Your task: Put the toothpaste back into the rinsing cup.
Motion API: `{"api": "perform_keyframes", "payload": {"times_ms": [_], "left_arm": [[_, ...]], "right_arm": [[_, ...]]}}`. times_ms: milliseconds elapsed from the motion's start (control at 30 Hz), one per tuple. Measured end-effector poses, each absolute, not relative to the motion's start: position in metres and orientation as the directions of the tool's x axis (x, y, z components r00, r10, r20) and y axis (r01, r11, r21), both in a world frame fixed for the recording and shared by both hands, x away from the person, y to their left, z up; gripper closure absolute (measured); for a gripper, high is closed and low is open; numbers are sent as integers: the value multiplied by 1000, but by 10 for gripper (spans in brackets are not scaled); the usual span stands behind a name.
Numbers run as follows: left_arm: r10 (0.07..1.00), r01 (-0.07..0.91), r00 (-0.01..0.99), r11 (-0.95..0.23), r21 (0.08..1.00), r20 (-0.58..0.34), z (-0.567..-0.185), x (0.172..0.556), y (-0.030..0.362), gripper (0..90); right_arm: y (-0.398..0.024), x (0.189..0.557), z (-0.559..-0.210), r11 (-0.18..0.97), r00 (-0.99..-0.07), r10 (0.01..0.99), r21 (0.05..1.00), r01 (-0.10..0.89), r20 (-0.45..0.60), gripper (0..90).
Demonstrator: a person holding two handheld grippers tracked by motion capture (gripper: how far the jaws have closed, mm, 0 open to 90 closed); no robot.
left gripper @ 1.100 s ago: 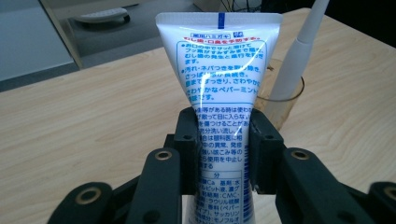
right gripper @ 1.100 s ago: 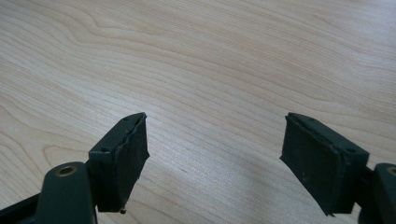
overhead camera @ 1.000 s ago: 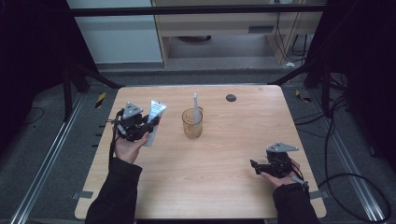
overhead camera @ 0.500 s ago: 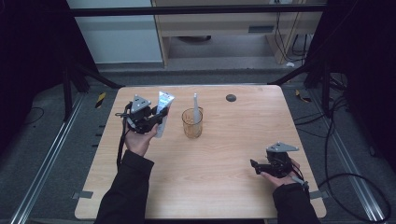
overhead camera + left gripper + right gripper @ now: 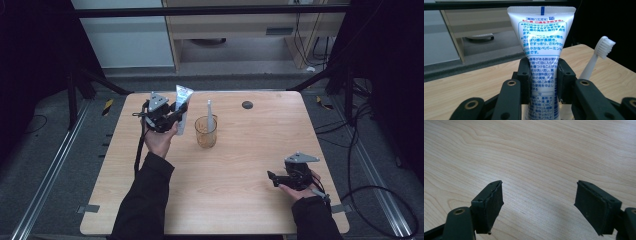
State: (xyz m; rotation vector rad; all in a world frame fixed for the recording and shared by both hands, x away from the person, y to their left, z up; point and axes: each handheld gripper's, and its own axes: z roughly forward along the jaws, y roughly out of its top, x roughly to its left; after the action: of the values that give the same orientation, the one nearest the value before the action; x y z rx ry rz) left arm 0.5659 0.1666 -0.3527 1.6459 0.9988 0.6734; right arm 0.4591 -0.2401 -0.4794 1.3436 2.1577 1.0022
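High view: the left gripper (image 5: 172, 116) is held above the far-left part of the table (image 5: 250, 200), its jaws clamped on a white tube (image 5: 182, 102) that stands upright with its flat crimped end on top. Just to the right of the tube, an amber cup (image 5: 206, 132) stands on the table with a white toothbrush (image 5: 210, 112) upright in it. A small dark disc (image 5: 247, 105) lies near the far edge, well apart from the cup. The right gripper (image 5: 272, 177) rests low at the near-right of the table, pointing left, well apart from everything else.

Left gripper view: the two black jaws press on the tube (image 5: 542, 50) from both sides at about its mid-height; blue print covers its face. The toothbrush (image 5: 599, 55) leans to the right behind it, bristles up.

Right gripper view: the right gripper (image 5: 539, 205) has its jaws spread wide, with bare wood of the table (image 5: 536, 152) between them.
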Motion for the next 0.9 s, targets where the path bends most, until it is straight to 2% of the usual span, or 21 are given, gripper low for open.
{"api": "perform_keyframes", "payload": {"times_ms": [900], "left_arm": [[872,232,484,-44,972,-76,-368,597,133,689]], "right_arm": [[-241,459,-480,273,-448,893,751,602,34,227]]}}
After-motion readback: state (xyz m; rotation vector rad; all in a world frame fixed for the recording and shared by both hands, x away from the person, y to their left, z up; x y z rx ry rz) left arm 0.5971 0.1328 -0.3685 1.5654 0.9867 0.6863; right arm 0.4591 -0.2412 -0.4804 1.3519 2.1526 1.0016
